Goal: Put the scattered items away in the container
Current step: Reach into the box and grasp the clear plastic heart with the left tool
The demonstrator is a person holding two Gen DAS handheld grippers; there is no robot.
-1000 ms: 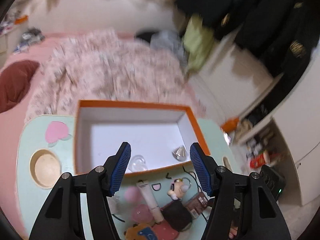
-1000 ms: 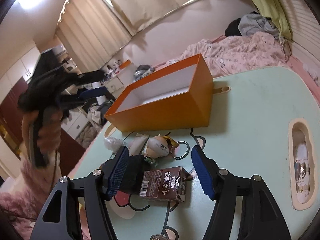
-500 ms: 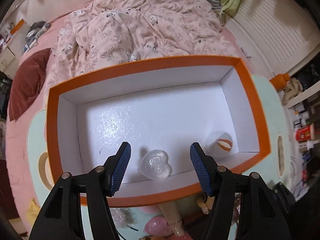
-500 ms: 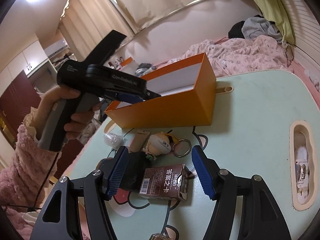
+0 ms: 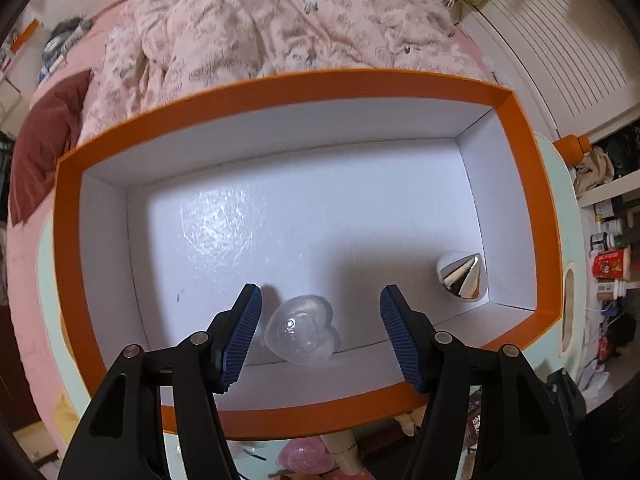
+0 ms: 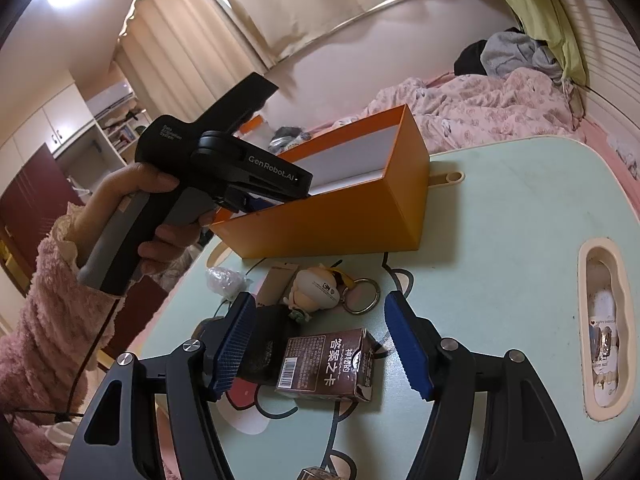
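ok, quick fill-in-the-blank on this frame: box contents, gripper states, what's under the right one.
1. The orange box holds a clear heart and a silver ____.
2. The left gripper is over the box with its jaws ____.
3. The right gripper hovers over a brown ____.

Missing words: cone; open; carton
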